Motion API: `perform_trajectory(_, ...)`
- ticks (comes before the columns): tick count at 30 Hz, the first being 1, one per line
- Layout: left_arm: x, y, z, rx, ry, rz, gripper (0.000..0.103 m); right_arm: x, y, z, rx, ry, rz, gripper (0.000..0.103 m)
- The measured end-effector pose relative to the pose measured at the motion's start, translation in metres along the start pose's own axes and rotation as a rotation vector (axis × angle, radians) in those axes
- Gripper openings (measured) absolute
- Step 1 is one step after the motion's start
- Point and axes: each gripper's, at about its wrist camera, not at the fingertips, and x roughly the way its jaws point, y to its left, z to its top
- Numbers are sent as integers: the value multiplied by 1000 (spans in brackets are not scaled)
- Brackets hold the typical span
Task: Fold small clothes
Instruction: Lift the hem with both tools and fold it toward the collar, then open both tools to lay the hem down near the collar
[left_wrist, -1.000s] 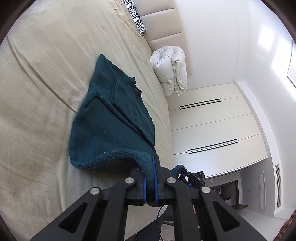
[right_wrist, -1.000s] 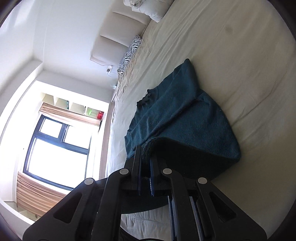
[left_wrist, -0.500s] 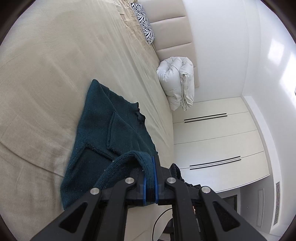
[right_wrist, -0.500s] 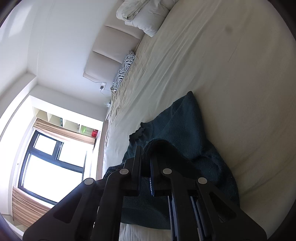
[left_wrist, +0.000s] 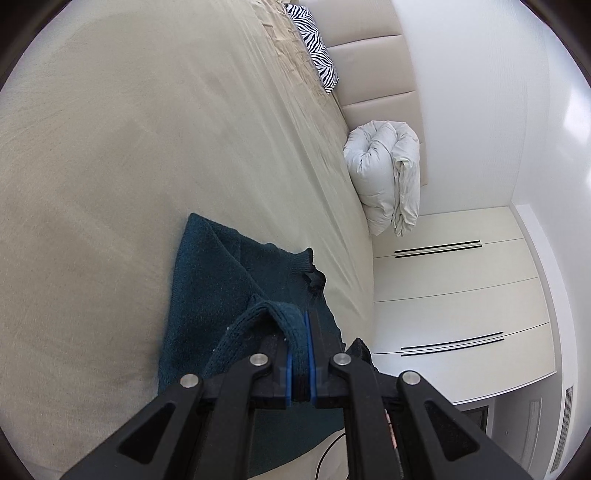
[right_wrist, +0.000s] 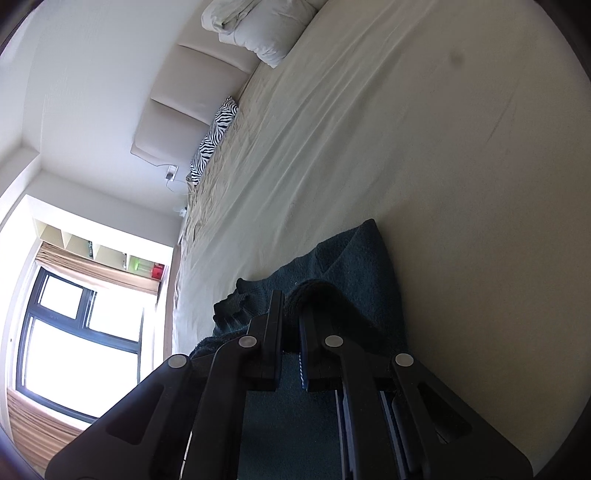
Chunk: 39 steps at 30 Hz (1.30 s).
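Observation:
A dark teal knit sweater (left_wrist: 225, 291) lies on the beige bed sheet (left_wrist: 147, 140), partly folded over itself. My left gripper (left_wrist: 301, 325) is shut on its ribbed hem, which loops up between the blue pads. In the right wrist view the same sweater (right_wrist: 354, 266) spreads below my right gripper (right_wrist: 291, 314), which is shut on another part of the hem. Both held edges hang over the garment's far half, near the collar (left_wrist: 314, 277). The cloth under the grippers is hidden.
A rolled white duvet (left_wrist: 388, 177) leans on the padded headboard (left_wrist: 369, 55). A zebra-print pillow (left_wrist: 317, 48) lies further along it. White wardrobe doors (left_wrist: 454, 295) stand past the bed's edge. A window (right_wrist: 74, 354) fills the left of the right wrist view.
Both grippers have carried the sweater's hem forward over the garment toward the collar and sunk a little. The lifted cloth now doubles over the lower half; less of the sweater shows.

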Motion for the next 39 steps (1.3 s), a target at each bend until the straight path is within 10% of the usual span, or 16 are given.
perform_trajectory(14,48,31,37,-9,31,77,9,61,-23,33,36,10,-83,7)
perform_trajectory(16,52,34,39,-13,30,91,19,70,-27,34,42,25,-105,7)
perform_trajectory(18,50,37,40,-18,22,94,52,76,-31,36,52,22,-118,9)
perform_trajectory(22,39,25,33,41,8,113,62,71,-34,35,70,-15,-98,27)
perform_trajectory(26,20,8,17,106,-30,135,62,56,-28,36,38,-76,-138,58)
perform_trajectory(31,13,-23,-7,223,-68,152,62,29,-18,32,36,-148,-116,58)
perform_trajectory(39,44,-17,-31,322,-29,250,62,51,28,-8,-190,-14,-122,58)
